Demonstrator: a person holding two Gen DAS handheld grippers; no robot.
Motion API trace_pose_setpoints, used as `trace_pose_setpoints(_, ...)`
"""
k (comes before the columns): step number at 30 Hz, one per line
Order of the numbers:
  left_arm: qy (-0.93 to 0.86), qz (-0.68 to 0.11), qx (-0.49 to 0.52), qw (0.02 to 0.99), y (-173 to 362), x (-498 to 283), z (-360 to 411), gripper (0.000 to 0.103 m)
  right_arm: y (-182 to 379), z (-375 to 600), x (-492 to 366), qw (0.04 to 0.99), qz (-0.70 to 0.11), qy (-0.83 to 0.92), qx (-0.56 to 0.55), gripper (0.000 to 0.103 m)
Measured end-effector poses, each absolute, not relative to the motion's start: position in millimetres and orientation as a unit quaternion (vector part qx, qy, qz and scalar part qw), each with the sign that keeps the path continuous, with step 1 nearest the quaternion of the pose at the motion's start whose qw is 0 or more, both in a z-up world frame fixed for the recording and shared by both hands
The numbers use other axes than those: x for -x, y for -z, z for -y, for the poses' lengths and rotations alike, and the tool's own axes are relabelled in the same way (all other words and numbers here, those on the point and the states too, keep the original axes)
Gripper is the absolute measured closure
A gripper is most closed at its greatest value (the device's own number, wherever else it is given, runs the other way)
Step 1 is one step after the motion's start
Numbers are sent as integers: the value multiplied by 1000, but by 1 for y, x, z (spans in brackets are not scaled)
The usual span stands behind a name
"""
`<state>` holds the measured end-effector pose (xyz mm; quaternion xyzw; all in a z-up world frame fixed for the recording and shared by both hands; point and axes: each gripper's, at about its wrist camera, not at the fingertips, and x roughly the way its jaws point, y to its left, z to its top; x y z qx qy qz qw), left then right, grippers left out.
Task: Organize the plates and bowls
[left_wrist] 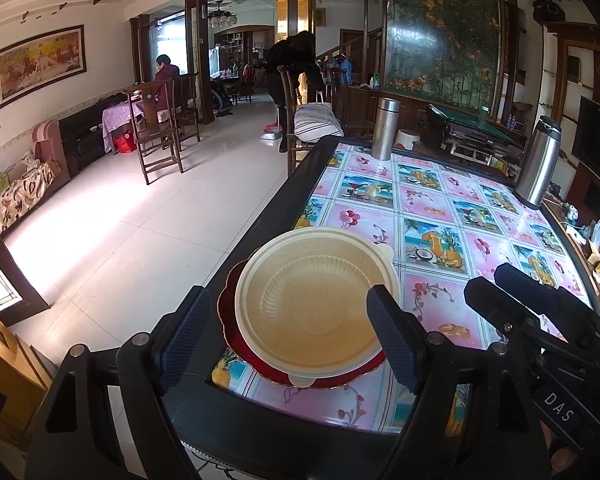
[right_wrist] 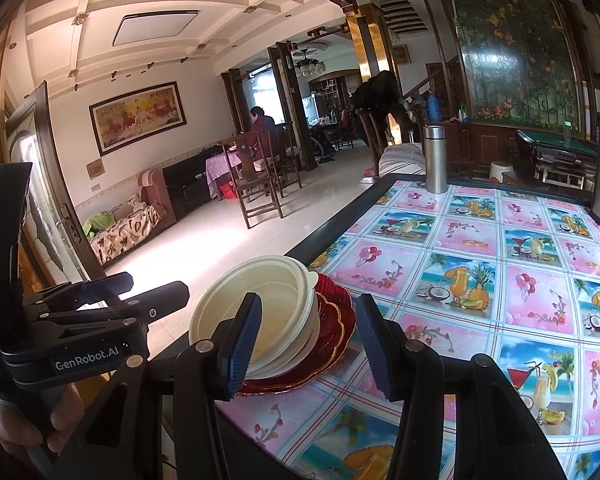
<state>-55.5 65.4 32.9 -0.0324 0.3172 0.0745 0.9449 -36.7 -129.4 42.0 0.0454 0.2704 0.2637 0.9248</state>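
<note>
Both claws hang with fingers apart and gripping nothing, the left claw [left_wrist: 288, 340] over the cream bowls [left_wrist: 316, 300] and the right claw [right_wrist: 306, 346] just right of them. The bowls sit nested on red plates [right_wrist: 332, 344] at the bench's [left_wrist: 480, 248] near left corner. Two steel flasks [left_wrist: 385, 128] stand at its far end, a tiled floor [left_wrist: 140, 240] to the left.

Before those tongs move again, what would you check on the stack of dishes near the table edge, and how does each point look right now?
1. Cream plastic bowls nested together: ok.
2. Bowls sitting on the red gold-rimmed plates: ok.
3. Stack fully on the floral-clothed table, though near its edge: ok.
4. Left tongs open, straddling the bowls without gripping: ok.
5. Right tongs open and empty: ok.
6. Number of bowls and plates stacked: cannot tell.
</note>
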Motion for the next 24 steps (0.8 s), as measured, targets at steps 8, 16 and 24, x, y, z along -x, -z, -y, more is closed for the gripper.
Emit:
trace_pose_setpoints(8, -72, -317, 39, 945, -32, 55, -68, 21, -36, 131, 34, 924, -274, -262, -47, 52)
trace_pose_setpoints(16, -79, -321, 29, 943, -29, 53, -66, 21, -33, 134, 32, 924, -276, -259, -52, 52)
trace_pose_setpoints(24, -80, -321, 29, 943, -28, 53, -68, 21, -34, 133, 32, 924, -277, -258, -52, 52)
